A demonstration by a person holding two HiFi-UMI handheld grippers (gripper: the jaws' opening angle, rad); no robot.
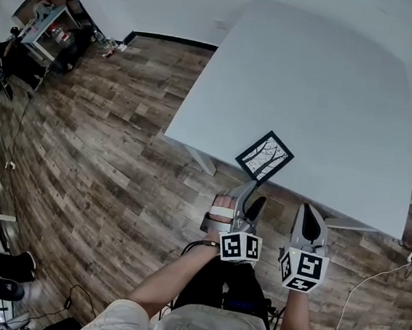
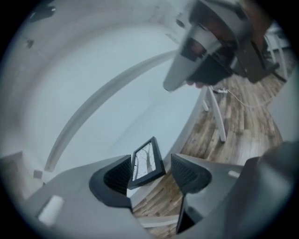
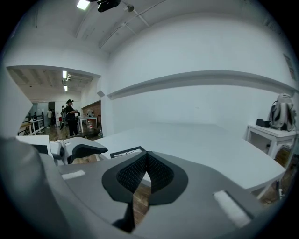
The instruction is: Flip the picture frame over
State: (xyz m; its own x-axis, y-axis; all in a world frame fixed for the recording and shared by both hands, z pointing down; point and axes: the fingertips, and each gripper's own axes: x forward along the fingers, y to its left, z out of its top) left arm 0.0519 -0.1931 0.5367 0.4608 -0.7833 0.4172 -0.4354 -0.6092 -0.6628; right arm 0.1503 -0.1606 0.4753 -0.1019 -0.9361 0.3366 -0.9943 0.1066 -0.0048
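Note:
A small black picture frame (image 1: 265, 156) with a tree drawing facing up lies near the front edge of the white table (image 1: 324, 85). My left gripper (image 1: 252, 201) is open just short of that edge, and the picture frame (image 2: 148, 162) shows beyond the gap between its jaws in the left gripper view. My right gripper (image 1: 311, 218) is shut and empty, held off the table's front edge to the right of the frame. In the right gripper view the picture frame (image 3: 125, 152) lies flat, left of the closed jaws.
The table stands on a wood plank floor (image 1: 105, 150). A white cable (image 1: 370, 277) trails on the floor at right. Desks and clutter (image 1: 44, 34) sit far back left. A person (image 3: 70, 114) stands in the distant room.

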